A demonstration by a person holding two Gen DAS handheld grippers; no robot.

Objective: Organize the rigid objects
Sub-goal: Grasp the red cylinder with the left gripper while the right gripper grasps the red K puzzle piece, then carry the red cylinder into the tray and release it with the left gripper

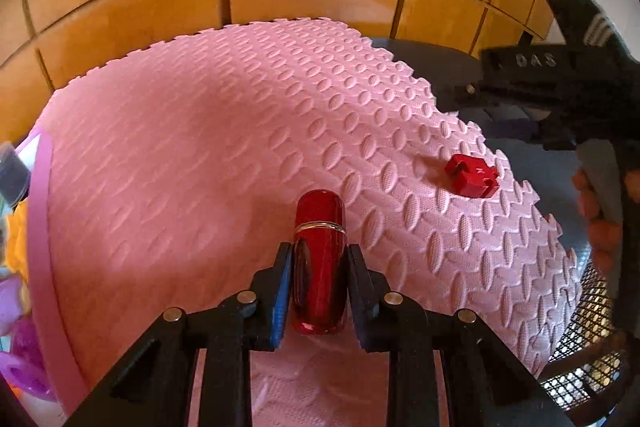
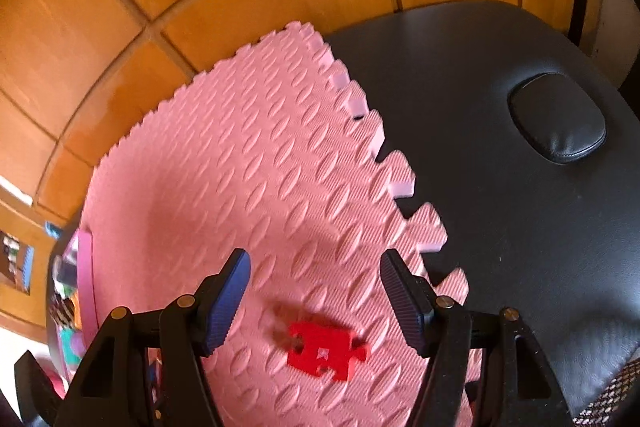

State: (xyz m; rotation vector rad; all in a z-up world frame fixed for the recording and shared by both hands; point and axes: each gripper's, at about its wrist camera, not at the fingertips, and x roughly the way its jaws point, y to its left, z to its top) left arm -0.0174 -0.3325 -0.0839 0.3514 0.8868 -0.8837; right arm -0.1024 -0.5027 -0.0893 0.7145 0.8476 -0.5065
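Left wrist view: left hand-held gripper point(image 1: 319, 259) clamps a red lipstick tube point(image 1: 319, 263); red puzzle block point(image 1: 472, 179) at two o'clock. Right hand-held gripper point(image 2: 314, 283) gapes wide above that block, on the pink foam mat point(image 2: 240, 167).

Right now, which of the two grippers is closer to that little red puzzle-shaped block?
Right. The right gripper hangs open directly over the red puzzle-shaped block, not touching it. The left gripper sits farther back on the pink foam mat, clamped on a red lipstick tube.
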